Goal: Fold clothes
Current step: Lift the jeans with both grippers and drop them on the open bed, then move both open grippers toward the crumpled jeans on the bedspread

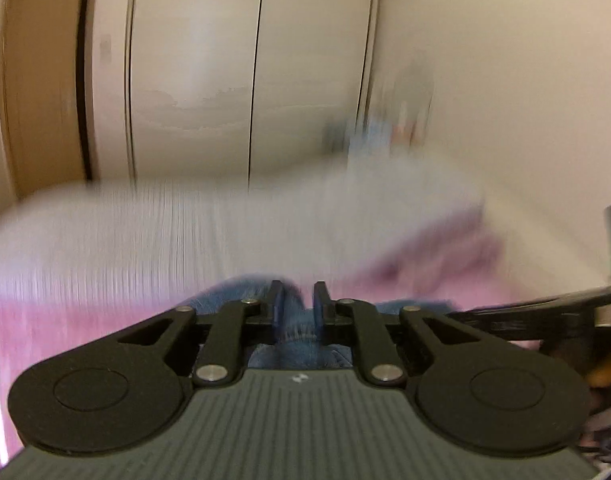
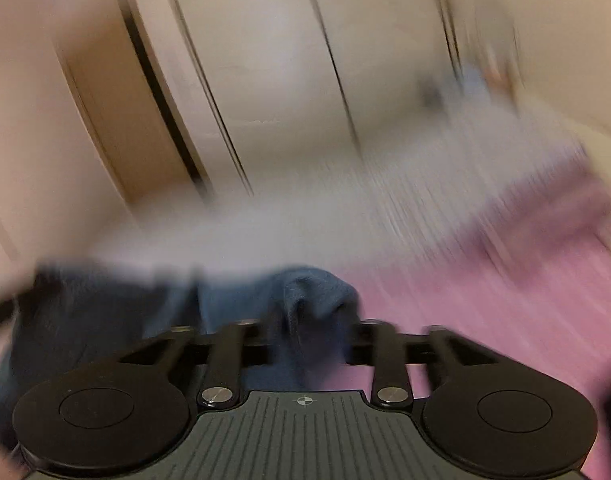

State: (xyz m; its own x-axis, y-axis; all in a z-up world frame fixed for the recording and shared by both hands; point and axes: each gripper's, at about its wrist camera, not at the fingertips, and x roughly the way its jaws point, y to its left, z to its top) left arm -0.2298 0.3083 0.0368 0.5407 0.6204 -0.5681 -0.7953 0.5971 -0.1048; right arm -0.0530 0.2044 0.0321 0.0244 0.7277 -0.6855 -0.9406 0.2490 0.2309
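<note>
A blue knitted garment (image 1: 301, 336) lies bunched on a pink bed sheet (image 1: 65, 340). In the left wrist view my left gripper (image 1: 299, 286) has its jaws close together, pinching a fold of the blue cloth. In the right wrist view the same blue garment (image 2: 225, 300) spreads to the left and heaps up between the jaws of my right gripper (image 2: 311, 326). Those jaws stand well apart, and the cloth partly hides the fingertips. Both views are heavily blurred.
A white striped blanket or pillow (image 1: 185, 232) runs across the bed beyond the garment, and it also shows in the right wrist view (image 2: 305, 220). Behind it stand pale wardrobe doors (image 1: 193, 80) and a wooden door frame (image 1: 45, 100). The pink sheet (image 2: 485, 300) stretches out to the right.
</note>
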